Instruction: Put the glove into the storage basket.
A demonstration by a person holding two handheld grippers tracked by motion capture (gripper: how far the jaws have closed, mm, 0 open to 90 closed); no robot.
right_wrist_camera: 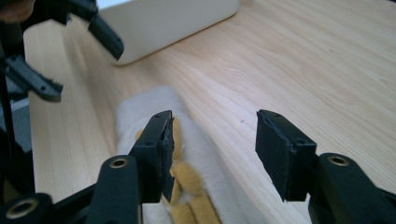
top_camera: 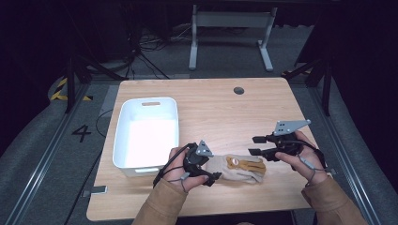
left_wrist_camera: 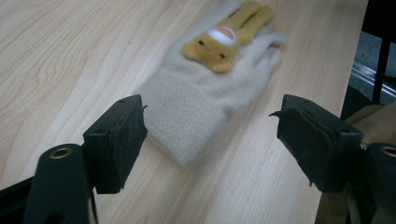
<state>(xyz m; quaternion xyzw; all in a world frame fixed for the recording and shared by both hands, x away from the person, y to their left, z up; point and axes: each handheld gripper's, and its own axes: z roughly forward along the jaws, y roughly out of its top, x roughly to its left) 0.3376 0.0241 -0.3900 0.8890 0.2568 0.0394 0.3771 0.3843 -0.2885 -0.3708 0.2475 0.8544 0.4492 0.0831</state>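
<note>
Glove [top_camera: 241, 168] flat on table [top_camera: 225, 108], lower centre of high view, right of white bin [top_camera: 123, 140]. Left gripper [top_camera: 210, 179] at its cuff, jaws apart, empty. Right gripper [top_camera: 256, 145] above fingertips, jaws apart, empty.

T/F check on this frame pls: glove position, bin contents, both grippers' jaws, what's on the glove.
1. The cream glove lies flat on the wooden table. True.
2. The glove is inside the white bin. False: it lies on the table to the right of the bin, between the two grippers; the bin looks empty.
3. The left gripper is clamped on the glove's cuff. False: its jaws stand wide apart, with the cuff end lying between and ahead of them, untouched.
4. The right gripper has open jaws above the glove. True.
5. The glove carries a tan animal figure. True.
</note>
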